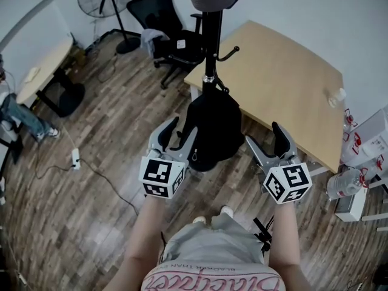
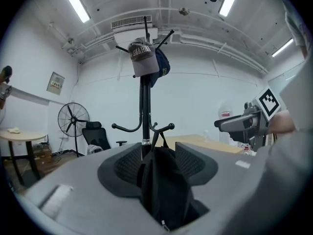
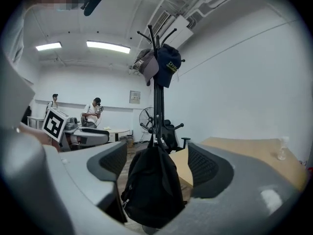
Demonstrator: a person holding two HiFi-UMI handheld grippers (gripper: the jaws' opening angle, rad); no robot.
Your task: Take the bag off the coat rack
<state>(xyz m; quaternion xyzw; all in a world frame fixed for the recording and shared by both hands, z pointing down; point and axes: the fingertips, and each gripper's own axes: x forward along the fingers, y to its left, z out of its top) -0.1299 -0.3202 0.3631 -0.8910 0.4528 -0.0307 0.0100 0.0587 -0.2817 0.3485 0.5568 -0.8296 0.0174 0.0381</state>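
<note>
The room is bright. Long ceiling lights (image 2: pixel 73 1) shine white and glare a little in both gripper views. The white walls (image 2: pixel 195 97) look pale and even, with hardly any shadows. The wooden floor (image 1: pixel 91 223) has soft shiny streaks in the head view. The black bag (image 3: pixel 152 190) is so dark that its folds barely show. Every picture bends at the edges, and the gripper views have black corners. The jaws up close look soft and fuzzy.
</note>
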